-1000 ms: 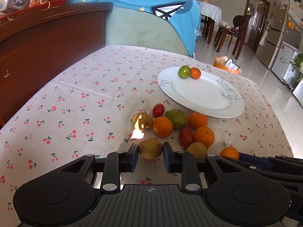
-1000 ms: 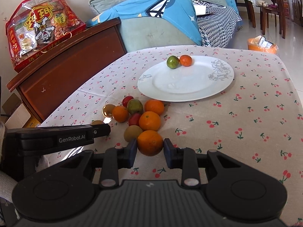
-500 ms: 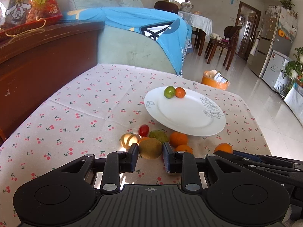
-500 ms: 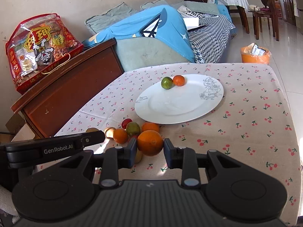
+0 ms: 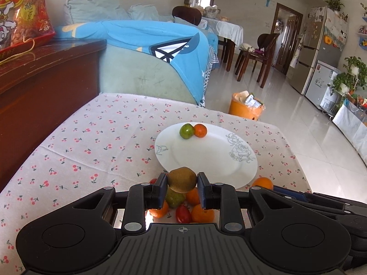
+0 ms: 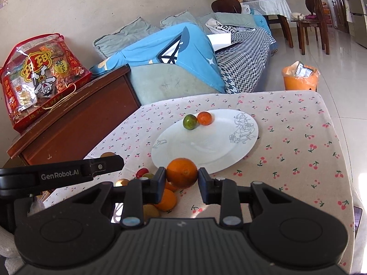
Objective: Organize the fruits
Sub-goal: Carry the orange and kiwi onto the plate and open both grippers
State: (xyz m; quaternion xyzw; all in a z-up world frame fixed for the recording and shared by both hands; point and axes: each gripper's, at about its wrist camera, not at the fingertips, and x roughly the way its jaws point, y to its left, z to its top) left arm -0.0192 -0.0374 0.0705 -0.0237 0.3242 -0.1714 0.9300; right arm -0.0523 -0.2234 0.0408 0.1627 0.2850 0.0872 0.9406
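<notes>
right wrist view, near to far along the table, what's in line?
Orange clamped in the right gripper → white plate → green fruit and small orange at its far rim → table edge, orange bin.

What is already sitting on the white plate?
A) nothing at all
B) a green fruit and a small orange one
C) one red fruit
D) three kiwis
B: on the far side of the white plate a green fruit and a small orange fruit sit side by side, touching; nothing else is on it.
</notes>
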